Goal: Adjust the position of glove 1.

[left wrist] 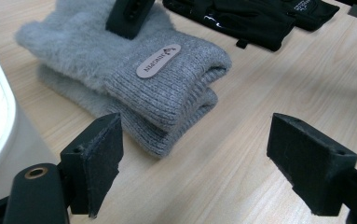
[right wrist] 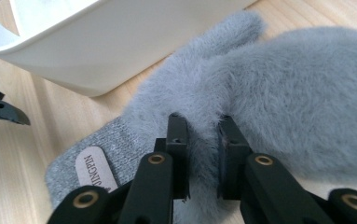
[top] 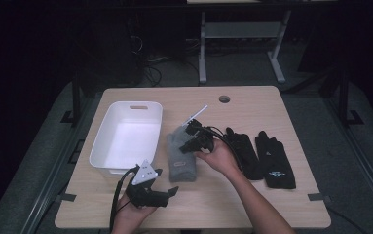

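Pinching a fold of fluffy grey fabric — right gripper (right wrist: 203, 140) down on the grey gloves (right wrist: 278, 88), jaws nearly pressed together with a tuft of fur squeezed between the pads. Lying stacked one on top of the other, both grey gloves (top: 181, 158) on the wooden tabletop (top: 252, 204), just beside the white bin (top: 125, 139). Showing a small oval label (left wrist: 158, 60) on the knitted cuff of the top glove, cuff end turned toward the left gripper. Resting near the front edge of the tabletop, left gripper (top: 167, 192) held in a hand, jaws spread wide with only bare wood between them — touching no glove, though close to the cuffs. Sitting open and white inside, the bin, its long side next to the fuzzy finger ends of the grey pair. Lying flat on the other side of the right hand (top: 218, 156), two black gloves (top: 262, 156) side by side, well apart from the bin. Peeking in at the top of the left gripper view, one black jaw of the right gripper pressed into the grey fur. Trailing from the left gripper, a black cable (top: 116, 200) looping down past the tabletop edge.
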`<action>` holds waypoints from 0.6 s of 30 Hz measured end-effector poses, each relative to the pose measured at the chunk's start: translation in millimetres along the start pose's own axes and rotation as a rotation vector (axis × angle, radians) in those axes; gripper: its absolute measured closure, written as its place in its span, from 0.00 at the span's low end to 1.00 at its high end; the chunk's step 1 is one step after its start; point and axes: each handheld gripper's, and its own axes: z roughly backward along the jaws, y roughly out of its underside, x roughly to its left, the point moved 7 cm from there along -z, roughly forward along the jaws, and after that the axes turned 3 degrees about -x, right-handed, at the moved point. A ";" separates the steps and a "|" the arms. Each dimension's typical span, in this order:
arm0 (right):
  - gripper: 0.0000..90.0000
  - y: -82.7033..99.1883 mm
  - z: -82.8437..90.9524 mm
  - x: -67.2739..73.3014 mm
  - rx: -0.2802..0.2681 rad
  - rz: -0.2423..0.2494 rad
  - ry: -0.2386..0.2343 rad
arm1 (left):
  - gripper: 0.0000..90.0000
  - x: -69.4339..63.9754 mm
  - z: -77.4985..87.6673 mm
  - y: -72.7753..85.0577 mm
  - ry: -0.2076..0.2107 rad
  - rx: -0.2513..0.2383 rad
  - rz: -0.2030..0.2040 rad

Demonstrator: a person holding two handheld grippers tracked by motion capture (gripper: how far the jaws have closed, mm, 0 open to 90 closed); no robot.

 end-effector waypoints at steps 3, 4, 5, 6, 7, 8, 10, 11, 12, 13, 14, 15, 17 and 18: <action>0.81 1.9 -3.1 -1.3 -0.007 -0.014 -0.008 | 0.20 -0.1 -0.4 0.0 0.000 0.001 0.002; 0.79 2.6 -3.5 -1.3 -0.012 -0.018 -0.012 | 0.20 -0.4 -0.7 0.1 0.001 0.002 0.005; 0.75 3.4 -3.8 -1.4 -0.013 -0.020 -0.013 | 0.20 -0.4 -1.1 0.3 0.001 0.002 0.004; 0.71 4.2 -4.4 -1.4 -0.019 -0.020 -0.012 | 0.20 -0.8 -1.6 0.6 0.001 0.002 0.005; 0.66 6.4 -5.6 -0.3 -0.018 -0.022 -0.012 | 0.20 -1.1 -2.3 1.0 0.002 0.005 -0.003; 0.63 7.0 -5.9 0.0 -0.021 -0.017 -0.010 | 0.21 -1.5 -2.8 1.2 0.005 0.007 -0.004; 0.53 8.0 -5.6 0.1 -0.022 -0.026 -0.003 | 0.21 -2.3 -4.0 1.3 0.005 0.007 -0.001; 0.53 8.0 -5.6 0.1 -0.022 -0.026 -0.003 | 0.21 -2.3 -4.0 1.3 0.005 0.007 -0.001; 0.48 7.1 -2.6 -0.3 -0.036 -0.024 -0.003 | 0.21 -2.6 -4.8 1.7 0.006 0.015 -0.006; 0.48 7.1 -2.6 -0.3 -0.036 -0.024 -0.003 | 0.21 -2.6 -4.8 1.7 0.006 0.015 -0.006; 0.46 5.8 3.6 -1.1 -0.055 -0.027 -0.004 | 0.21 -3.3 -6.2 1.1 0.005 0.010 0.002; 0.45 5.0 6.3 -1.2 -0.068 -0.030 -0.009 | 0.21 -3.1 -7.3 0.5 0.007 0.011 0.003; 0.43 3.8 15.2 -4.5 -0.093 -0.042 -0.009 | 0.21 -3.6 -8.1 0.2 0.007 0.012 0.007; 0.42 3.8 18.9 -7.2 -0.103 -0.052 -0.007 | 0.22 -4.3 -9.5 -0.5 0.008 0.017 0.002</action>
